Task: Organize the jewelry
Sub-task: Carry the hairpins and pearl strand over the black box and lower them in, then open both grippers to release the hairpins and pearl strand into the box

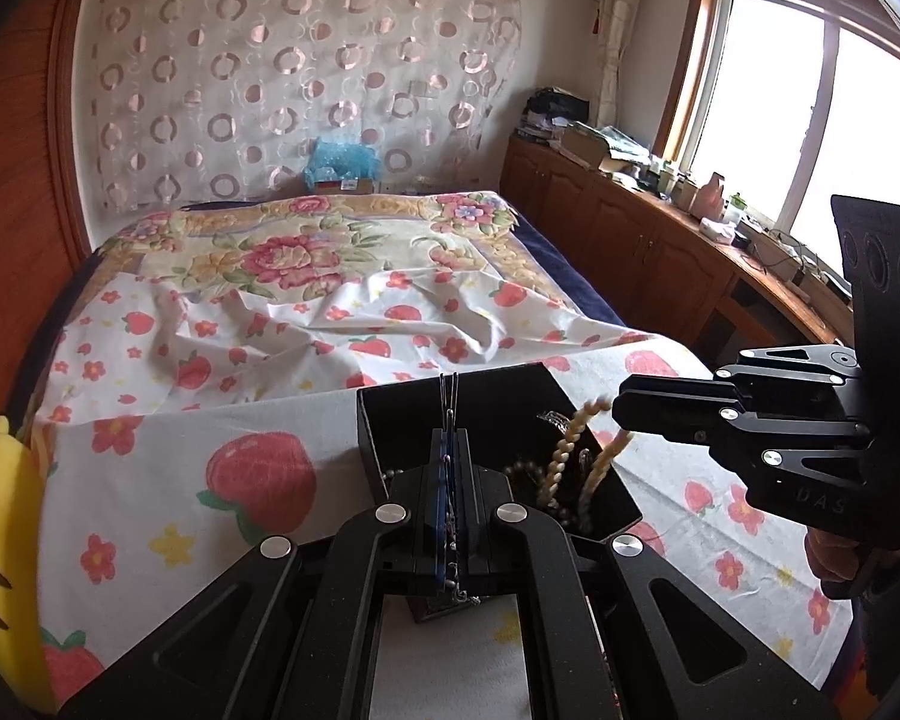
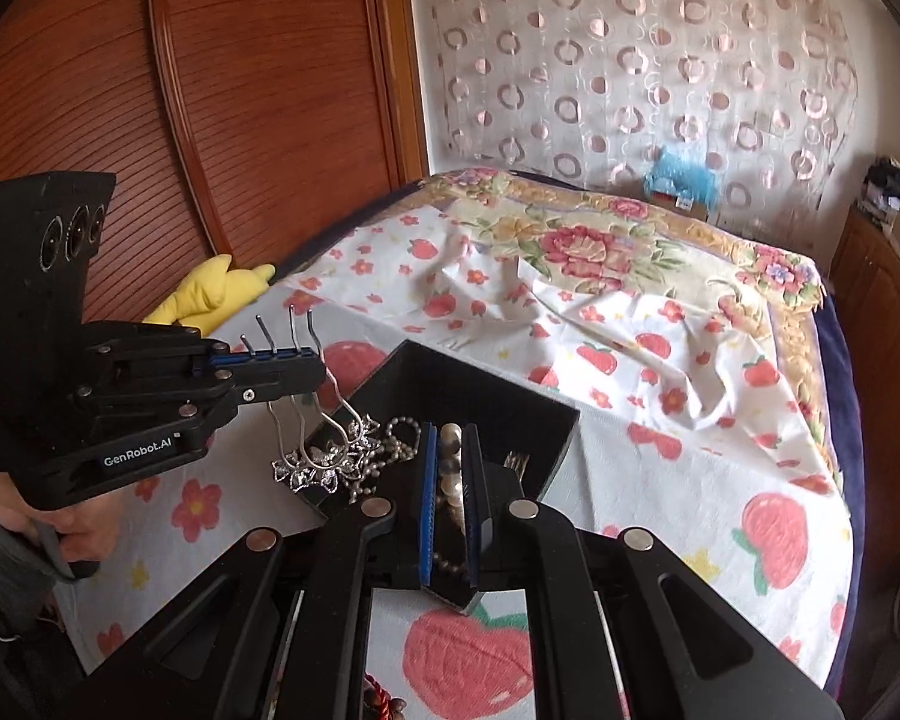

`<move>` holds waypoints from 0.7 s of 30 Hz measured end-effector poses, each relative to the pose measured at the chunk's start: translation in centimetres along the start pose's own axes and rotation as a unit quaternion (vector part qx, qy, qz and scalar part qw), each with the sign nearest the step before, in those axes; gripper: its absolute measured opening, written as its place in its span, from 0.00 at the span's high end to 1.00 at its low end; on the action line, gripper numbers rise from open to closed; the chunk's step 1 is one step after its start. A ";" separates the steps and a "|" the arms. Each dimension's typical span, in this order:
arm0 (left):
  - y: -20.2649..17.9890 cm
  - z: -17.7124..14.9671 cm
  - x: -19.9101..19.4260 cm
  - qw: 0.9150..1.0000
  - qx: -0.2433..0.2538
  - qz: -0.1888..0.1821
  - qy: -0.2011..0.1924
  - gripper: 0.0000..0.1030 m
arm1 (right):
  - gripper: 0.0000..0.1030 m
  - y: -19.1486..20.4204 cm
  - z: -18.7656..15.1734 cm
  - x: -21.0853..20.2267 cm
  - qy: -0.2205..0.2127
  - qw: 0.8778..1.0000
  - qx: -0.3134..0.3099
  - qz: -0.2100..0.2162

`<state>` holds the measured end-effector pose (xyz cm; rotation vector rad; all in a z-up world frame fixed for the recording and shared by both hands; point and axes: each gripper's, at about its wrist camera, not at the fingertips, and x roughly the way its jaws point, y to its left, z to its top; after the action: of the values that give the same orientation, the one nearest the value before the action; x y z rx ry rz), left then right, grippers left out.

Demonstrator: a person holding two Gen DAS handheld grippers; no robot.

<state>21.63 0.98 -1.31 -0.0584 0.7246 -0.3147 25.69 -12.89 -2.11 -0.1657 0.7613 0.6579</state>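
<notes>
Currently both grippers are busy over the black box (image 2: pixel 450 384) sitting on the strawberry-print bed sheet (image 2: pixel 660 450). The left gripper (image 2: pixel 306 369) is pinched on the wire prongs of a silver hair comb (image 2: pixel 324 456), its flower end dangling just over the box's near corner. The right gripper (image 2: pixel 450 480) is pinched on a pearl strand (image 1: pixel 576 438), which hangs blurred into the box. My read: sorting pieces out of or into the box. To do it well, lift the strand straight up and slowly so it doesn't snag the bead chain (image 2: pixel 399 429); keep the comb clear of the strand. Hard to tell: the box's contents under the grippers, whether the comb touches the chain, and the strand's full length.
</notes>
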 end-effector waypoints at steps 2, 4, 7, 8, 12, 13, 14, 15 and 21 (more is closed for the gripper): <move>0.0 0.0 0.3 1.000 0.001 0.000 0.003 0.99 | 0.91 -0.2 0.0 -0.3 -0.002 1.000 0.002 -0.001; -0.1 0.0 0.5 1.000 0.003 0.000 0.004 0.99 | 0.91 -0.2 -0.2 -0.6 -0.005 1.000 0.003 -0.004; -0.1 0.1 0.8 1.000 0.005 0.000 0.007 0.99 | 0.91 -0.8 -0.5 -1.0 -0.006 1.000 0.009 -0.007; -0.2 0.2 1.0 1.000 0.006 0.000 0.009 0.99 | 0.90 -1.0 -0.7 -1.0 -0.005 1.000 0.011 -0.009; -0.5 0.3 1.9 1.000 0.010 -0.002 0.017 0.99 | 0.90 -1.6 -1.6 -0.9 0.001 1.000 0.021 -0.014; -0.6 0.3 2.1 1.000 0.012 -0.003 0.019 0.99 | 0.90 -1.9 -1.9 -0.8 0.002 1.000 0.024 -0.015; -0.8 0.4 2.3 1.000 0.014 -0.004 0.021 0.99 | 0.90 -2.0 -2.1 -0.8 0.003 1.000 0.026 -0.015; -0.9 0.4 2.4 1.000 0.016 -0.005 0.022 0.99 | 0.90 -2.2 -2.3 -0.8 0.005 0.999 0.029 -0.016; -2.0 0.9 2.9 0.999 0.024 -0.011 0.025 0.97 | 0.91 -2.6 -3.6 -0.8 0.009 0.999 0.037 -0.019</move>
<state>23.73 -1.84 -2.21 -0.0132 0.7656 -0.3559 24.79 -16.63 -4.39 -0.1172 0.7965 0.5918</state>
